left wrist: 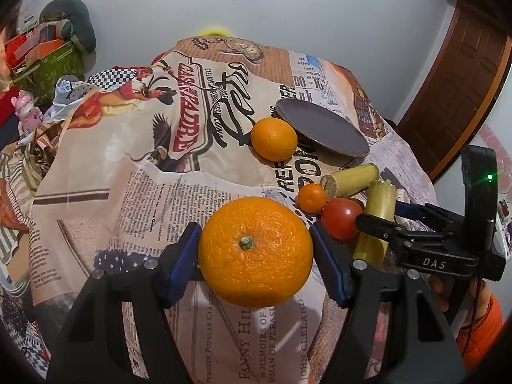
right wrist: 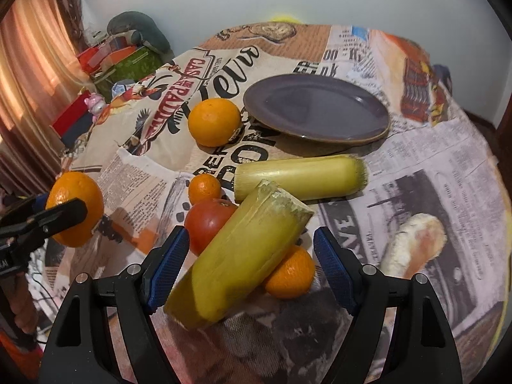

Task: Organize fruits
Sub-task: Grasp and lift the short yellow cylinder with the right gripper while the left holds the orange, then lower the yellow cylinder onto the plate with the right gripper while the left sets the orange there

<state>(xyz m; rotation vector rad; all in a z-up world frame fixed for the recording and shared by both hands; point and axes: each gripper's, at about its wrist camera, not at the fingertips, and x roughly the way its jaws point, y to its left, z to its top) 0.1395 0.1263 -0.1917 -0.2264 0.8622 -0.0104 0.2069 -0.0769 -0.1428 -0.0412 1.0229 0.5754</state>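
Big orange [left wrist: 255, 251] fills the lower centre of the left wrist view, clamped between the blue ribbed pads of the left gripper [left wrist: 255, 256], stem end facing the camera. Skin is pebbled and glossy; it hangs clear of the tablecloth [left wrist: 134, 198].

Right gripper [right wrist: 249, 265] straddles a cut sugarcane piece [right wrist: 238, 256] in the lower centre of the right wrist view. Neither pad visibly touches the cane, so the jaws stand wide around it. Its long axis runs diagonally, lower left to upper right, with the fibrous cut end at upper right. The rind is smooth and yellow-green. It leans over a tomato [right wrist: 208, 224] on its left and a small orange [right wrist: 291, 272] on its right.

Second sugarcane piece [right wrist: 300, 177] lies flat just above, long axis nearly horizontal in the frame, ragged end to the right. A small mandarin [right wrist: 204, 188] sits at its left end, close above the tomato.

Medium orange [right wrist: 213, 122] sits upper centre-left, touching or just beside the rim of an oval purple-grey plate [right wrist: 368, 134], which is glazed with a brown edge.

The cloth is newsprint-pattern fabric, wrinkled.
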